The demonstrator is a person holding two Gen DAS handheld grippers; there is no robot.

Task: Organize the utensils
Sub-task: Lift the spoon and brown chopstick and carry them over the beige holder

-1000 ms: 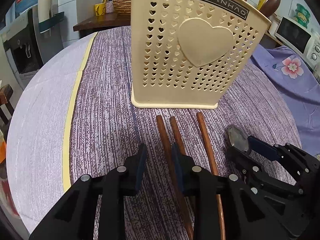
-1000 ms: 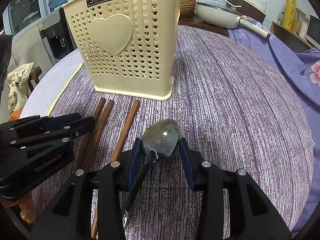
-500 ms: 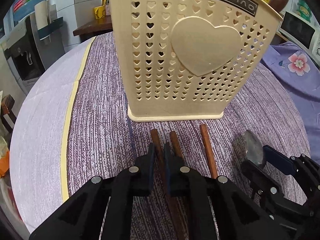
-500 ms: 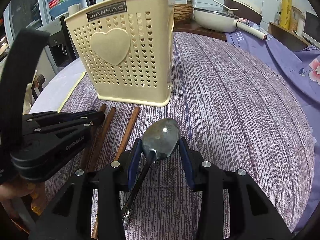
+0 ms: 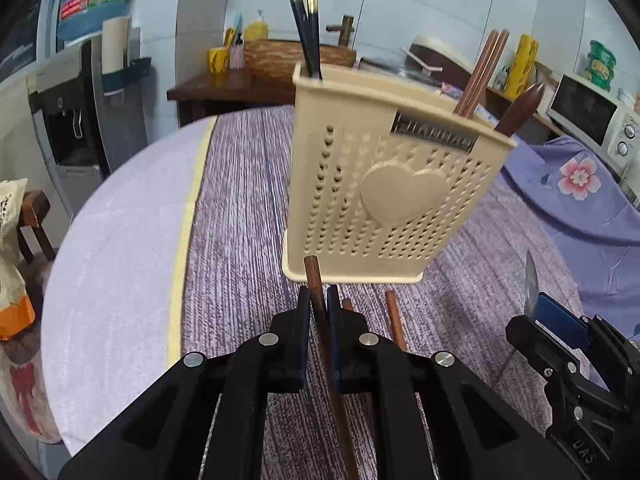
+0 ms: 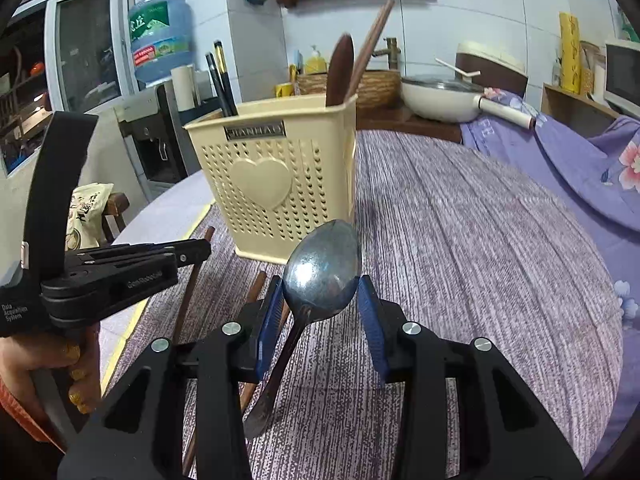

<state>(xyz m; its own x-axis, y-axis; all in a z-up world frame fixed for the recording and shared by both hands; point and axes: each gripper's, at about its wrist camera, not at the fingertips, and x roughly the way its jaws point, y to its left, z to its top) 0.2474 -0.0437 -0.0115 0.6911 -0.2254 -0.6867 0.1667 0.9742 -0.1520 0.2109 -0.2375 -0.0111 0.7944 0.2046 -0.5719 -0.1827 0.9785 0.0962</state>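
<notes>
- The left gripper (image 5: 317, 304) is seen at bottom centre of the left view, its jaws drawn almost together and clamped on 1 brown chopstick (image 5: 313, 280).
- The chopstick is held lifted, its tip showing above the jaws in front of the lower left corner of the holder (image 5: 384, 200); its shaft runs down between the gripper arms to the bottom edge.
- 2 more chopsticks (image 5: 394, 316) are left lying on the cloth (image 5: 240, 208), just right of the held 1, in front of the holder's base.
- The cream holder, pierced with heart holes and marked by 1 raised heart, is stood at centre of the left view. 2 dark sticks (image 5: 306, 36) are seen at its upper left corner, 2 brown chopsticks and a dark wooden handle (image 5: 520, 110) at its upper right.
- The right gripper (image 6: 320, 304) is seen at bottom centre of the right view, its blue pads part-way apart and pressed on the sides of a spoon (image 6: 322, 268).
- The spoon is held clear of the cloth, bowl upward and facing the camera, handle hanging down and left between the arms.
- In the right view the left gripper (image 6: 200, 248) is shown at left, side-on, with its chopstick slanting down beneath it.
- A pan (image 6: 444, 96) is seen at upper right, beyond the table.
</notes>
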